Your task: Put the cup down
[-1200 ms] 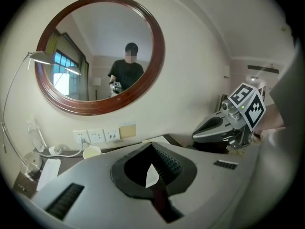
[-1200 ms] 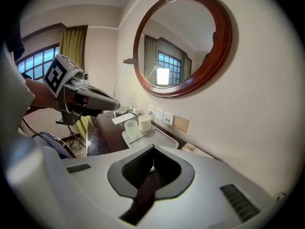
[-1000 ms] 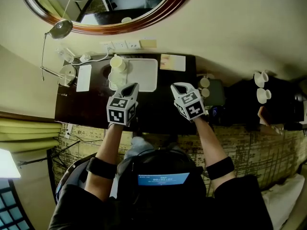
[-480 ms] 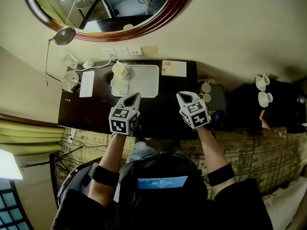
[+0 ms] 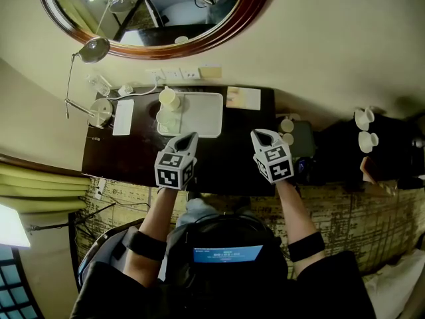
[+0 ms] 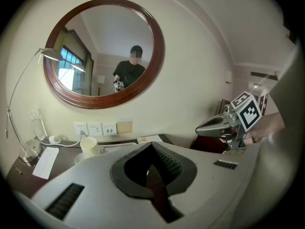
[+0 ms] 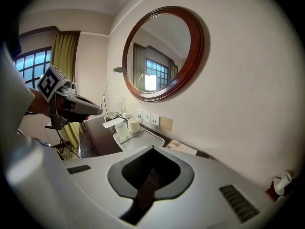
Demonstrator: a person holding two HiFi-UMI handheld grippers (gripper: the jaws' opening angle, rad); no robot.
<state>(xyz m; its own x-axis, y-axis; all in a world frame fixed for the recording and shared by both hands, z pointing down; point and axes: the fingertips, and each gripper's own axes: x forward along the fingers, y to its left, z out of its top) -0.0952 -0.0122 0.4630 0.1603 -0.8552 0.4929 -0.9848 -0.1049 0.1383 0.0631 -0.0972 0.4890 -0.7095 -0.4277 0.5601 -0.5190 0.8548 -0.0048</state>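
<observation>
Left gripper view looks straight down the left gripper (image 6: 150,171). Its jaws are pressed together with nothing between them. Right gripper view tells the same about the right gripper (image 7: 152,175): jaws together, nothing held. Both grippers hang in the air over the front edge of the dark desk (image 5: 133,155). They are side by side and a little apart, and both point toward the wall and tip down. Neither one touches anything on the desk.

The cup (image 5: 168,98) is cream coloured. It stands upright on the white tray (image 5: 202,108), at the tray's left end, on the side close to the wall. A clear glass (image 5: 166,119) stands just beside it on the same tray, nearer the front. The left gripper is near the tray's front edge but apart from it.

To the left of the tray lies a white card (image 5: 123,116). Past that stands a thin lamp (image 5: 93,48) with a round foot. A booklet (image 5: 243,98) lies to the right of the tray, by the wall. White sockets (image 5: 174,75) sit on the wall behind the cup. A big round mirror (image 5: 156,8) with a dark wood frame hangs above them. Far off to the right, two more white cups (image 5: 364,117) stand on a dark surface.
</observation>
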